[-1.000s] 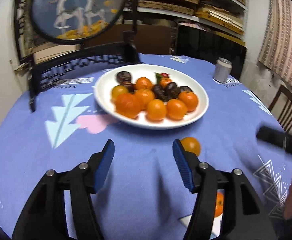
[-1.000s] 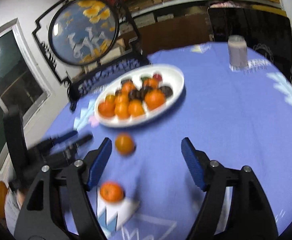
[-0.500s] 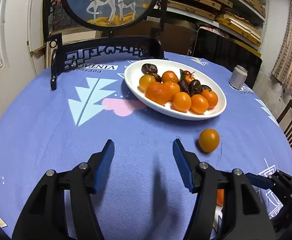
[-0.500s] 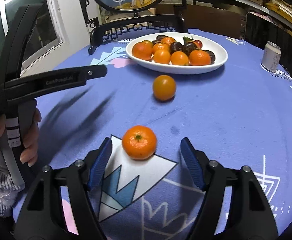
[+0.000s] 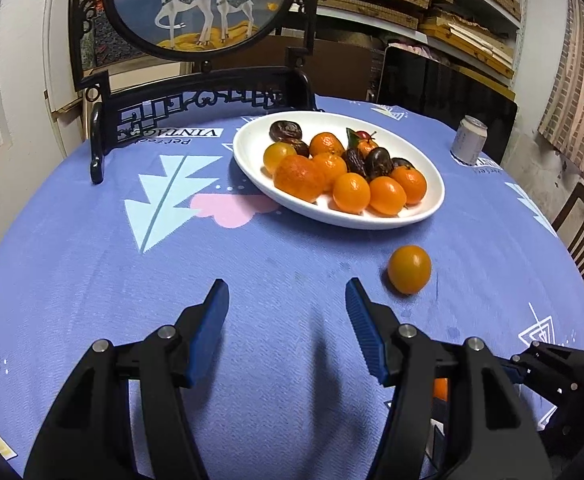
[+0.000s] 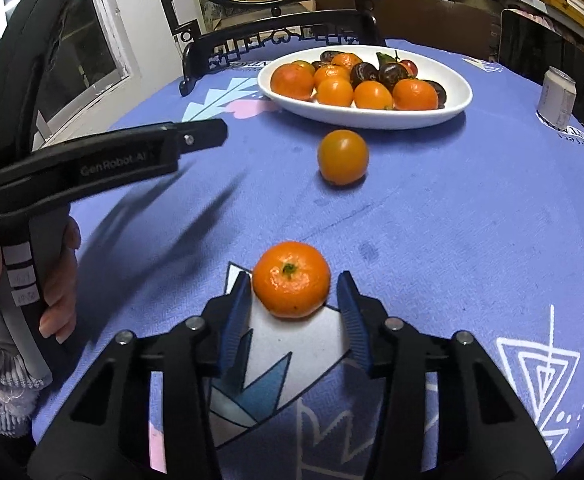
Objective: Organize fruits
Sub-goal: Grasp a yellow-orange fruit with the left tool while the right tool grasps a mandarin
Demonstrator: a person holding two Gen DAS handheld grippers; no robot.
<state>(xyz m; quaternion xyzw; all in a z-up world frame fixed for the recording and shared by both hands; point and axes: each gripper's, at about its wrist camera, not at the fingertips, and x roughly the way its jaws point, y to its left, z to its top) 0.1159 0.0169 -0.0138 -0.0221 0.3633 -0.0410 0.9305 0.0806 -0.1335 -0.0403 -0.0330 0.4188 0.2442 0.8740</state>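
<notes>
At lower centre of the right wrist view, the right gripper [image 6: 294, 300] is closing around the stem-up orange mandarin [image 6: 291, 278], pads not yet pressing, so squeeze gently; the left gripper [image 5: 286, 322] hangs released, empty.

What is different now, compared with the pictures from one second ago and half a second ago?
The right gripper has come down over the mandarin, and its jaws are closing around it; a small gap still shows on the right side, so it is not yet gripped. The left gripper stays open and empty. The loose yellow-orange fruit and the white plate have not moved.
</notes>
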